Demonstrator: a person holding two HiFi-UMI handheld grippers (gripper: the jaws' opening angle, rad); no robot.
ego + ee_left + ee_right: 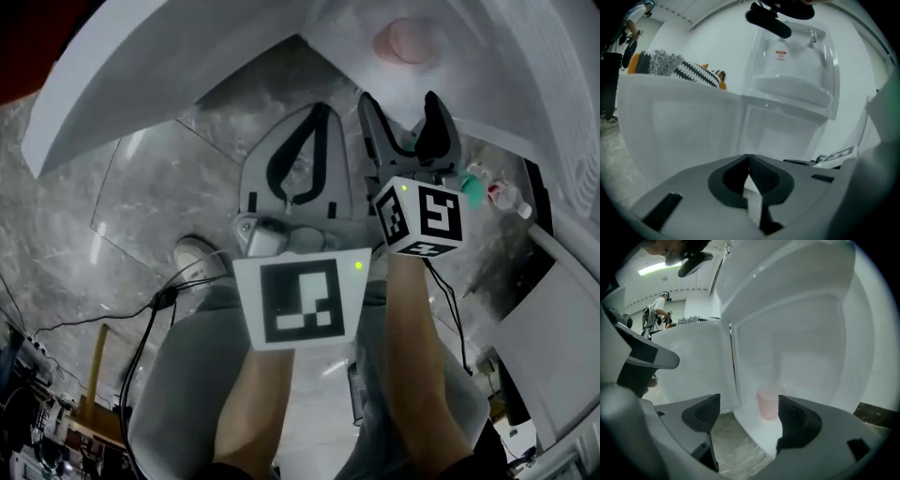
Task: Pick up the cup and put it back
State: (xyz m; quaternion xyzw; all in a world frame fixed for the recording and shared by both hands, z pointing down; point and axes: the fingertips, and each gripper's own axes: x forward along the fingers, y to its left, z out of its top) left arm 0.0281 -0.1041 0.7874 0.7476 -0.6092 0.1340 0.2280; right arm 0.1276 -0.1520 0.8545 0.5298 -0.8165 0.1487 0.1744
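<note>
Forearms (412, 375) closest to us, stretched out over a grey marbled floor (150, 178), with one shoe (195, 253) peeking out below. Next out is our left gripper (320, 111): jaws pressed together tip to tip, nothing between them, pointing at the white cabinet (787, 93). Just to its right and a touch further forward we have our right gripper (400, 103), its jaws standing wide apart and empty, pads touching nothing. And beyond those spread jaws, there it is, the pink cup (768, 401), upright on the low white ledge (761, 427) at the foot of the cabinet. It sits past the fingertips, clear of both pads, lined up nearer the right-hand one in the right gripper view. Off to the right we catch a couple of small bottles (492, 192). Far back, black-and-white patterned items (693, 70) sit along a white wall top, and a person (658, 310) stands in the distance.
</note>
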